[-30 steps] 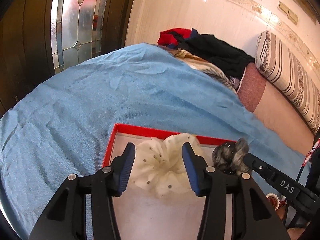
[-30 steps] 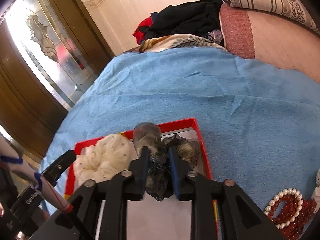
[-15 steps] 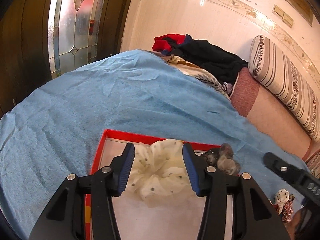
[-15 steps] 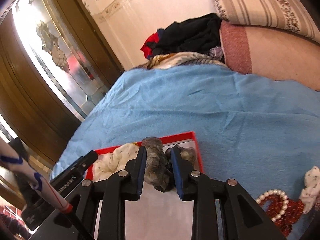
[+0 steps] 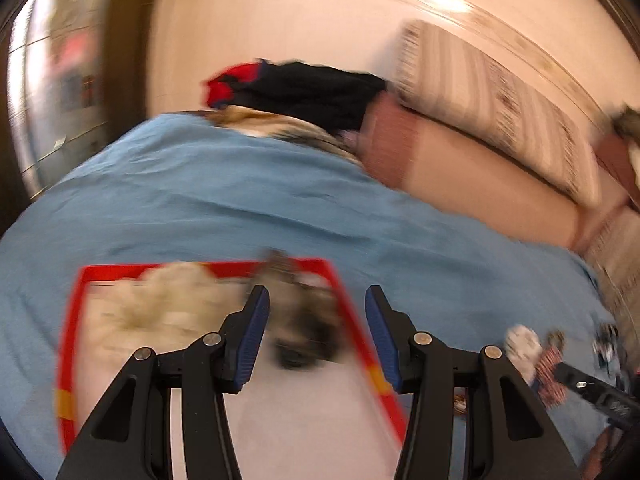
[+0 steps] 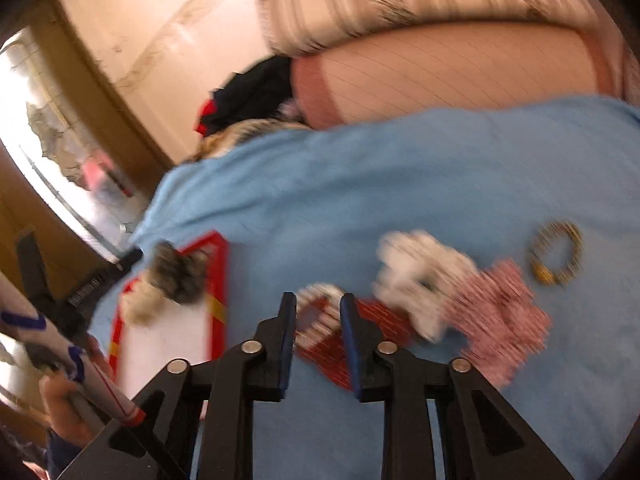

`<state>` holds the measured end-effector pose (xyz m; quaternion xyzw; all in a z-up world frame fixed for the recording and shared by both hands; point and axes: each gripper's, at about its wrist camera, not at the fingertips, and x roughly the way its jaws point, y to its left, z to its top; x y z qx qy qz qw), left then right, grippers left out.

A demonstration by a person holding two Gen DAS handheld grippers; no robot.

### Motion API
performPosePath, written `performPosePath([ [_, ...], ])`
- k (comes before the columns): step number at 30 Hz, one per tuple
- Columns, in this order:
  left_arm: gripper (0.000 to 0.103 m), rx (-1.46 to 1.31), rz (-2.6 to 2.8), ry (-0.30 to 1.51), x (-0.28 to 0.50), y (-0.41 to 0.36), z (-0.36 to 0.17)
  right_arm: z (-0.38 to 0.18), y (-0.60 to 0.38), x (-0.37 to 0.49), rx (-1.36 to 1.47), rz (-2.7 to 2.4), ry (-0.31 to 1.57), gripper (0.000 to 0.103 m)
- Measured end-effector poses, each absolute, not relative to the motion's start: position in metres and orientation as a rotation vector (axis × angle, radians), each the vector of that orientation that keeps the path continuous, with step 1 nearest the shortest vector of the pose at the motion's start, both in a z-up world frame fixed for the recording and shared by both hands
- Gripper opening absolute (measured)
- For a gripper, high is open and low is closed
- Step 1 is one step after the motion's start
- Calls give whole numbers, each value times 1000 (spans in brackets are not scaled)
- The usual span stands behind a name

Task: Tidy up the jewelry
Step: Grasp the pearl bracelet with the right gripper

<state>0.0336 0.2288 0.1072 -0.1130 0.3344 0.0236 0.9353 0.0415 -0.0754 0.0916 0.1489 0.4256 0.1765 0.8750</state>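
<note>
Writing: none legible through blur. Left hand-held gripper stands apart, empty, at lower centre; right hand-held gripper is closing, nothing between its jaws, above the beads.

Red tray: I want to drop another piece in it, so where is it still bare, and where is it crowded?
The red tray is bare along its near white floor, below the cream scrunchie and dark scrunchie, which fill its far end. The blue blanket beyond the tray is free. The blanket right of the tray is crowded with the red beads, white scrunchie and gold bracelet.
</note>
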Motion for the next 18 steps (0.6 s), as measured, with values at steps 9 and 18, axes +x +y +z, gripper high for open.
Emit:
performPosePath([
  [9, 49, -132, -234, 854, 52, 131, 72, 58, -101, 35, 337, 346, 943, 18],
  [18, 47, -177, -160, 861, 58, 150, 67, 62, -63, 81, 293, 443, 969, 18],
])
